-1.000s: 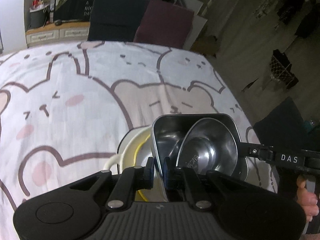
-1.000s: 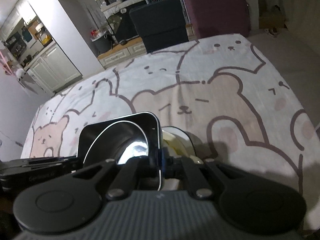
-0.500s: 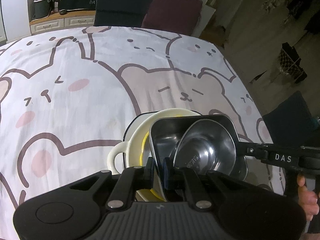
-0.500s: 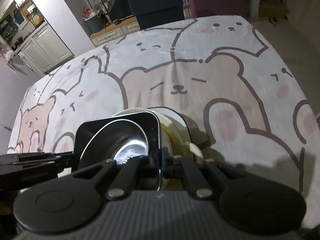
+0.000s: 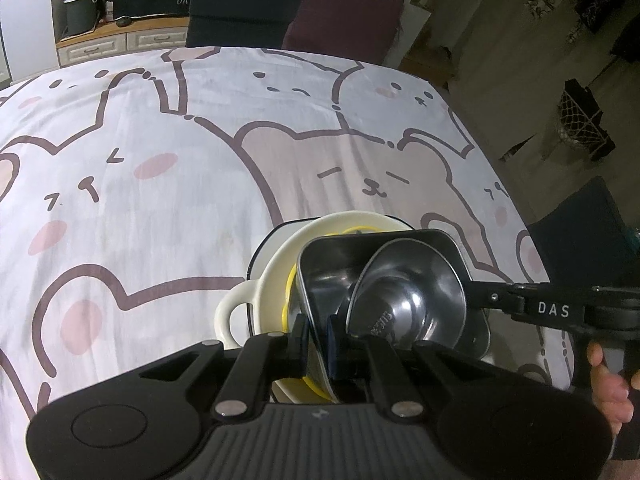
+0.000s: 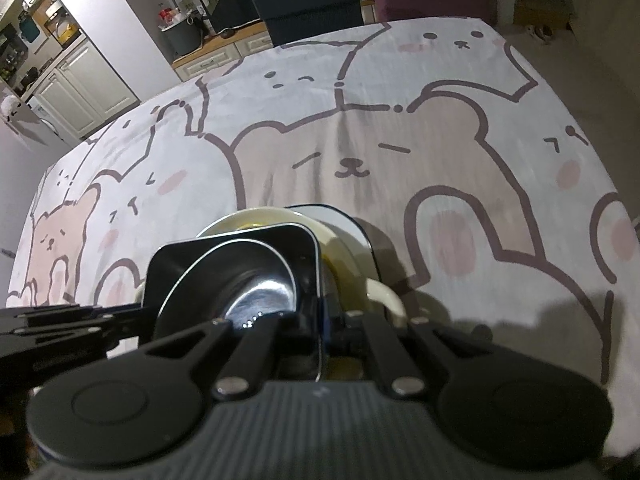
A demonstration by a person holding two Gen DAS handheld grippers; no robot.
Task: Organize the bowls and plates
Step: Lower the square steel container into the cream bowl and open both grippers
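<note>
Spreading under everything, the bear-print table [image 5: 168, 216] has slid farther off; the cream pot [image 5: 276, 264] now shows more. Both grippers, left gripper [image 5: 316, 330] and right gripper [image 6: 322, 320], jaws clamped narrow, lower the steel tray [image 5: 320, 276] holding a steel bowl [image 5: 404, 300] into it, so nesting looks nearly done.

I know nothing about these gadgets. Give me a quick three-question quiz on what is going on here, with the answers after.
1. True or false: both hand-held grippers pinch the rim of the same square steel tray.
2. What lies inside that tray? A) a round steel bowl B) a fork C) nothing
3. Fill in: right under the tray is a cream ______ with a loop handle, on a cloth printed with bears.

Key
1. True: the left hand-held gripper clamps one rim, the right hand-held gripper the opposite one.
2. A, the round steel bowl.
3. Dish: the cream dish on the bear cloth.
</note>
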